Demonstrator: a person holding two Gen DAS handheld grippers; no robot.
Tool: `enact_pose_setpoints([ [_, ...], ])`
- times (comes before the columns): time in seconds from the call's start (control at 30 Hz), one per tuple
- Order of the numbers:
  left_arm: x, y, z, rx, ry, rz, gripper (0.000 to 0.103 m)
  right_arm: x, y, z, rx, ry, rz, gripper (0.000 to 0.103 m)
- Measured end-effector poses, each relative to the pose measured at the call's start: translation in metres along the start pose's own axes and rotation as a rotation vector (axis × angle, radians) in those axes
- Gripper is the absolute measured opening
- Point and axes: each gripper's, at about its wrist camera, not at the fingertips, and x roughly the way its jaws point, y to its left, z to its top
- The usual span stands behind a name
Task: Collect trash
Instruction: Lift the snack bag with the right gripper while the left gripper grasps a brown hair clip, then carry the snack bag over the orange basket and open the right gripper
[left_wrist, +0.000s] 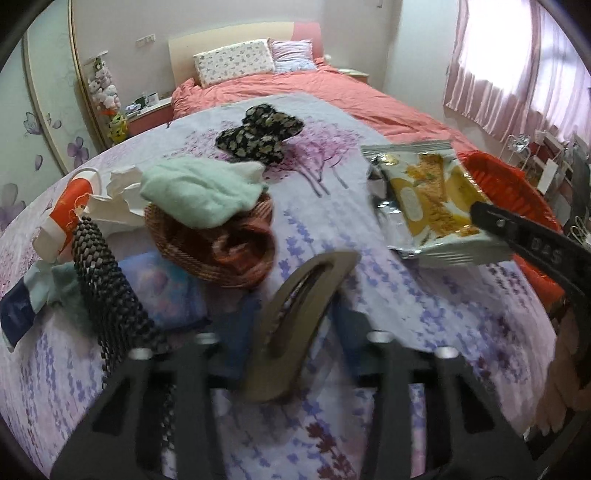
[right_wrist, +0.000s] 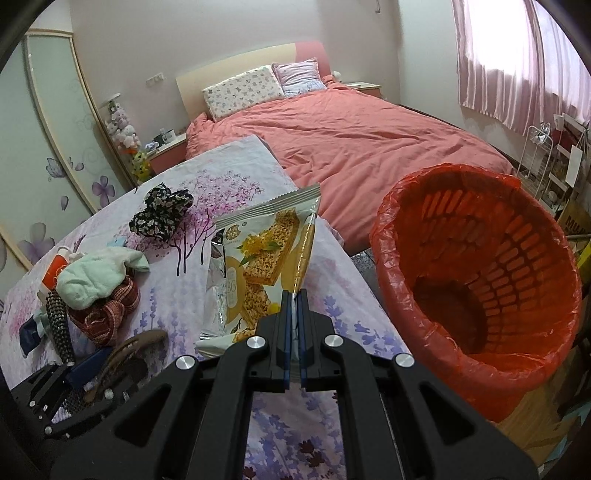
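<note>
My right gripper (right_wrist: 293, 306) is shut on the edge of a yellow and white snack wrapper (right_wrist: 258, 266) and holds it up above the floral sheet, left of the orange bin (right_wrist: 480, 288) lined with a red bag. The wrapper (left_wrist: 424, 199) and the right gripper's finger (left_wrist: 517, 236) also show in the left wrist view, in front of the bin (left_wrist: 517, 192). My left gripper (left_wrist: 291, 343) holds a brown hair clip (left_wrist: 295, 325) low over the sheet; its fingertips are blurred. Crumpled white paper (left_wrist: 122, 195) and an orange-and-white cup (left_wrist: 66, 214) lie at left.
A mint cloth (left_wrist: 199, 192) lies on a woven red scarf (left_wrist: 221, 240). A black floral scrunchie (left_wrist: 258, 133) sits further back. A black mesh piece (left_wrist: 103, 288), a blue pouch (left_wrist: 162, 291) and a dark blue item (left_wrist: 14, 314) lie at left. The pink bed (right_wrist: 351, 140) is behind.
</note>
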Motion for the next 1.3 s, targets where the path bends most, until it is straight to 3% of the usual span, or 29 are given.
enact_pose_setpoints([
  [0.13, 0.000, 0.006, 0.002, -0.015, 0.008, -0.020, 0.027, 0.002, 0.000, -0.002, 0.005, 0.008, 0.004, 0.003],
  [0.3, -0.003, 0.007, 0.001, -0.028, 0.006, -0.027, 0.016, 0.002, -0.001, -0.003, 0.008, 0.013, 0.012, 0.003],
  [0.87, -0.054, 0.004, 0.013, -0.073, -0.081, -0.064, 0.016, -0.042, 0.003, 0.009, 0.001, -0.079, 0.043, 0.003],
  [1.3, -0.093, -0.017, 0.034, -0.066, -0.156, -0.089, 0.016, -0.081, -0.019, 0.015, 0.030, -0.186, 0.025, 0.003],
])
